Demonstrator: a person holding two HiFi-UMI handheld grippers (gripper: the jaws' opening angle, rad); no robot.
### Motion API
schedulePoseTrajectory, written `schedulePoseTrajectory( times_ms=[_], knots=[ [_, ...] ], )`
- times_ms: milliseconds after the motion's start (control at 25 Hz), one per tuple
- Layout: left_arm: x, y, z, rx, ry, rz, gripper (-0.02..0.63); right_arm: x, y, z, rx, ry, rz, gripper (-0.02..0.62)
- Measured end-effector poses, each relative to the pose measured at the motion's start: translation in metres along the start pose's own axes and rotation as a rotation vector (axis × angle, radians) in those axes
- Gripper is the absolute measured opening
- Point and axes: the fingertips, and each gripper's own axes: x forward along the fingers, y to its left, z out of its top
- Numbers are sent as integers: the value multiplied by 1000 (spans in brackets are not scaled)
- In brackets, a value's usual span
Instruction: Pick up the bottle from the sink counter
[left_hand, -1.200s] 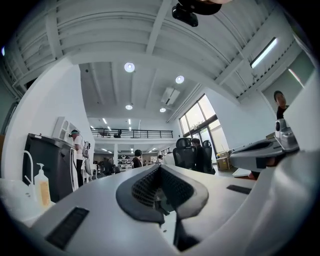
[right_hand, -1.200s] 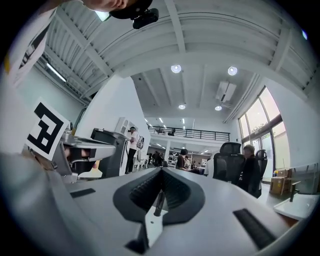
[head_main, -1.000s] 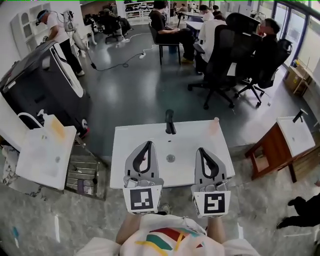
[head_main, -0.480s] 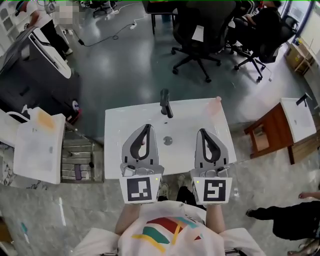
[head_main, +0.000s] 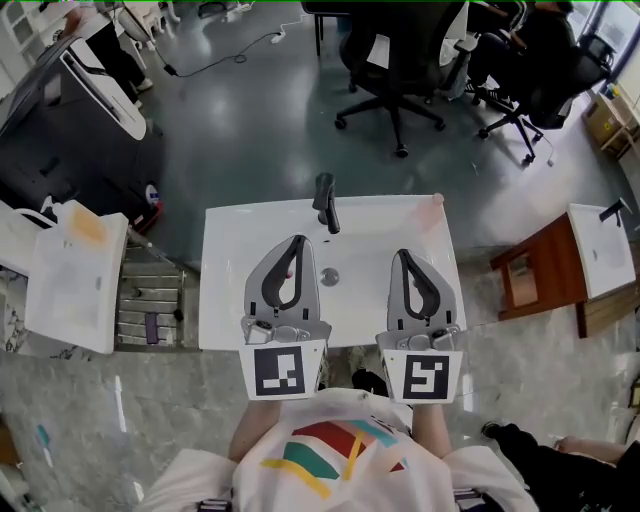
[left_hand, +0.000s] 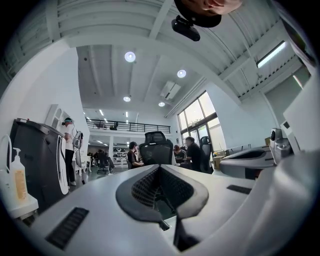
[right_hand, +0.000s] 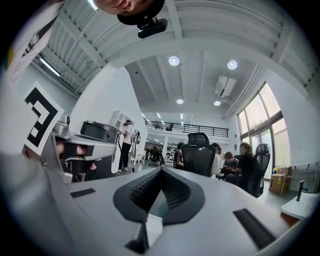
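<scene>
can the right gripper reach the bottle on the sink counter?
Probably yes: the bottle stands alone at the back right corner, nothing between it and the right gripper; shut jaws must open.

The person is stepping in on the white rectangular sink counter (head_main: 225, 300), and it's sliding closer beneath them in the head view. The grey left gripper (head_main: 297, 240) and grey right gripper (head_main: 403, 254) are pushing forward over the basin, their tips closing in on the black faucet (head_main: 325, 203). The black office chairs (head_main: 400, 60) are drifting off the top edge. Dark-trousered legs (head_main: 540, 455) are coming in at lower right.
</scene>
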Motion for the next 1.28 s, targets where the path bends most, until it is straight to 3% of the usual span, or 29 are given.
schedulePoseTrajectory(
  times_ms=[240,640,840,1040,1280],
  knots=[
    [11,-9,-5,-12,11,-5,18,4,-7,-6,3,-1,13,12],
    [54,-48,-6,-18,-3,-125,25,3,-35,-25,23,28,-2,12],
    [87,-80,-13,-34,8,-223,100,0,-53,-40,52,55,-19,12],
    [119,-122,-31,-50,51,-381,214,-2,-68,-60,74,88,-23,12],
    [157,-166,-63,-26,105,-472,302,-5,-89,-85,123,124,-37,12]
  ],
)
